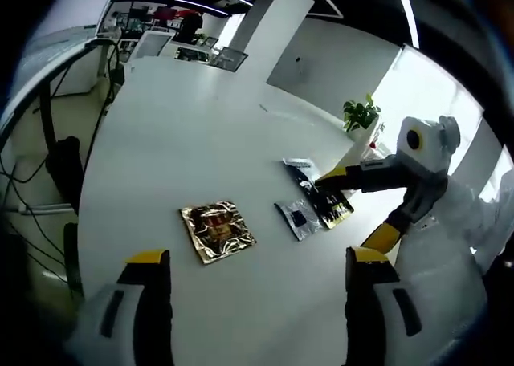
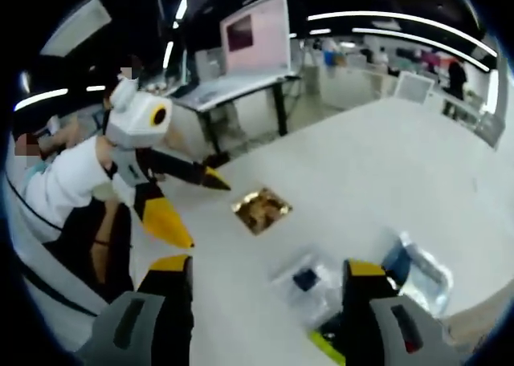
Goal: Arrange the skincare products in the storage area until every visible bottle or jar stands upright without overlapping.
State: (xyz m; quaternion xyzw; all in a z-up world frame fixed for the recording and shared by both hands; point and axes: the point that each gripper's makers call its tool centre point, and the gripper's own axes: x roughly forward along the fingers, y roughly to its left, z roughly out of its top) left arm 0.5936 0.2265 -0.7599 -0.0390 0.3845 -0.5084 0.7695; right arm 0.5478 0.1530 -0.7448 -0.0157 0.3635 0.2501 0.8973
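Note:
Flat sachets lie on the white table (image 1: 201, 125). A gold foil sachet (image 1: 217, 231) sits ahead of my left gripper (image 1: 257, 255), which is open and holds nothing. To its right lie a clear sachet (image 1: 297, 219), a dark sachet with a yellow edge (image 1: 328, 204) and another clear one (image 1: 295, 165). My right gripper (image 1: 347, 211) comes in from the right, open, with its jaws on either side of the dark sachet. In the right gripper view, my right gripper (image 2: 269, 263) is open over the clear sachet (image 2: 309, 282). The yellow-edged sachet (image 2: 329, 338) is by its right jaw, and the gold sachet (image 2: 261, 209) lies further off.
A second clear sachet (image 2: 418, 270) lies near the table edge on the right. The left gripper (image 2: 207, 213) hangs open at the left, held by a person in white (image 2: 56, 189). A potted plant (image 1: 361, 113) stands past the table. Desks and a screen (image 2: 257, 33) are behind.

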